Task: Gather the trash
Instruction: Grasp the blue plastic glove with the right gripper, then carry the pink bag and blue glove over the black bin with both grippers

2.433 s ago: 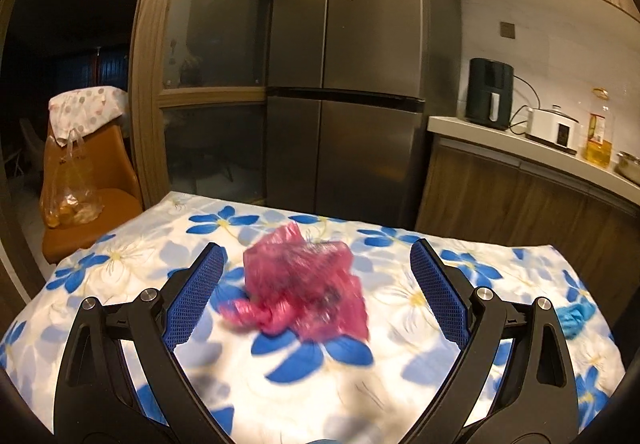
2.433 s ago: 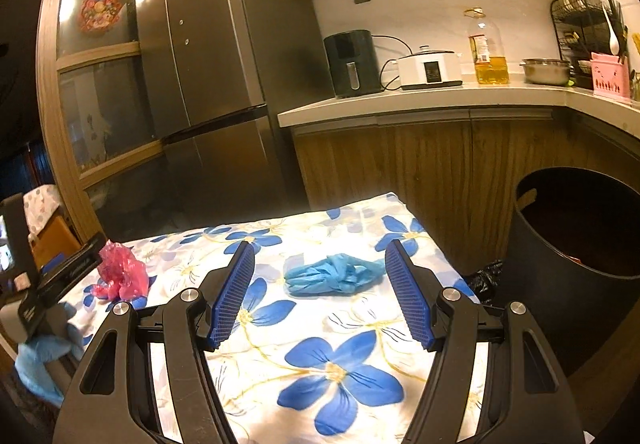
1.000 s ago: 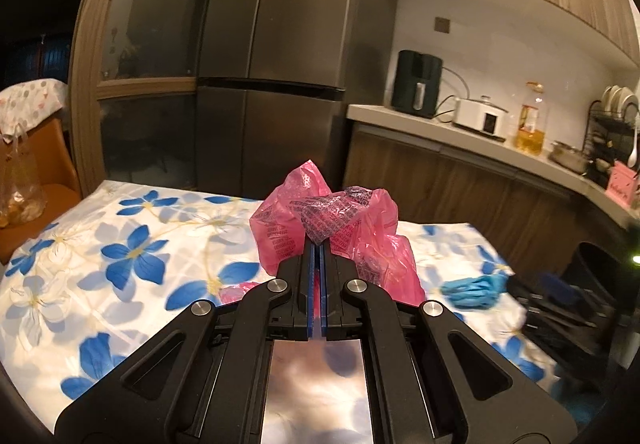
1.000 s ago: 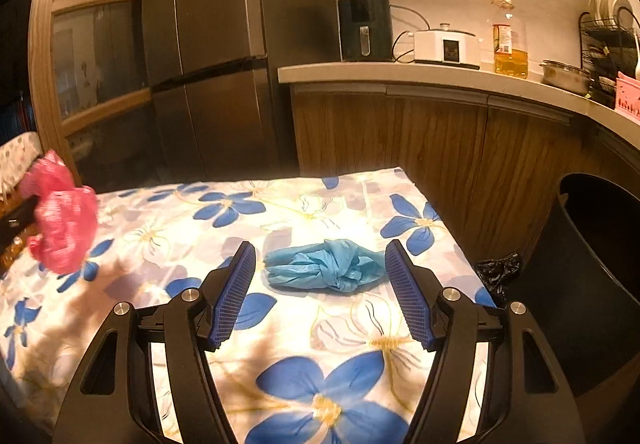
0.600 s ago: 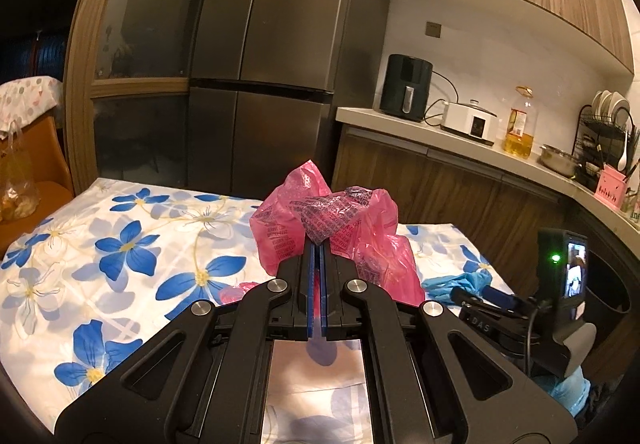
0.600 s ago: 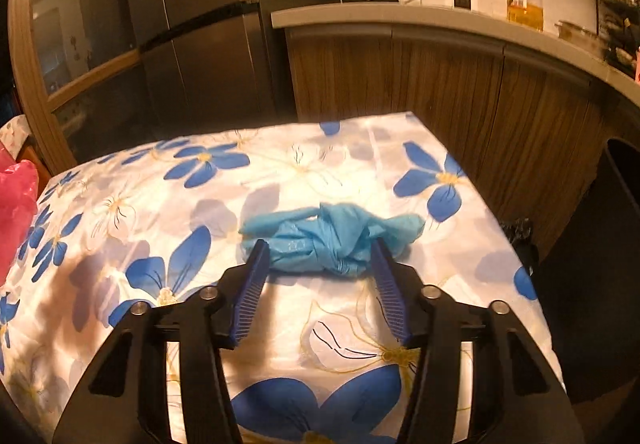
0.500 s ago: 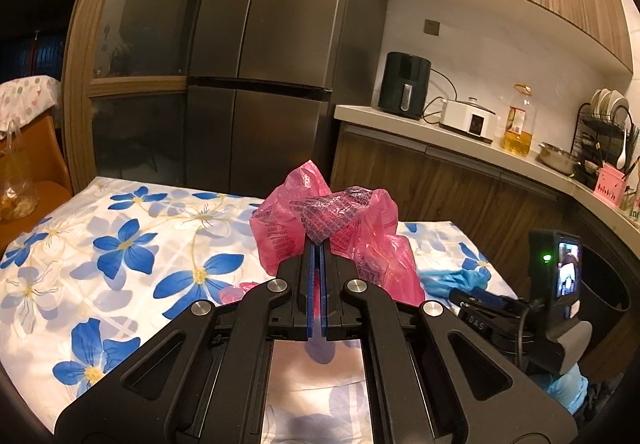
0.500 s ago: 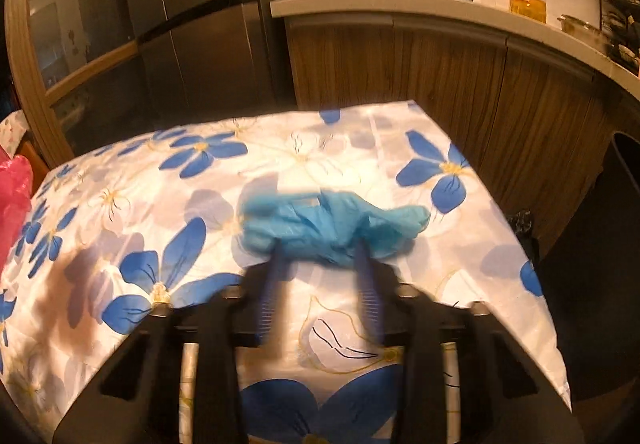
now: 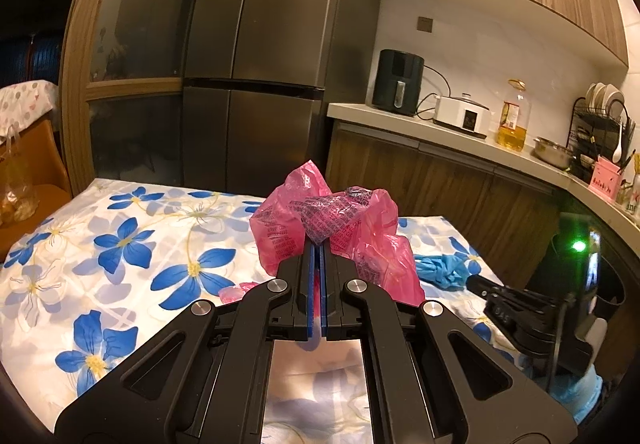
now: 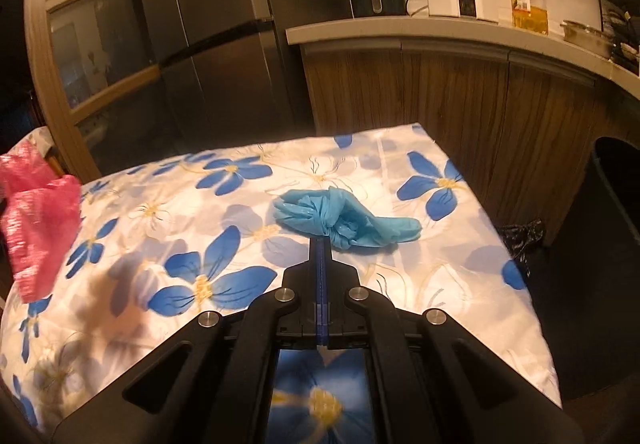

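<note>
The table (image 10: 460, 296), covered by a blue-flower cloth, is seen beside a dark bin (image 10: 600, 244) standing off its right edge, presumably placed there so trash can be dropped straight in. A pink plastic bag (image 9: 332, 228) is held clear above the cloth, pinched in the pressed-together jaws of the left gripper (image 9: 319, 256); it seems to be kept lifted and parked while the other piece is picked up. A crumpled blue glove (image 10: 340, 219) is lying on the cloth near the bin-side edge. The right gripper (image 10: 321, 244) is closed tight, its tips clamped on the glove's bunched near edge; the knot is probably taken because it gives the most material. Glove is not yet lifted.
</note>
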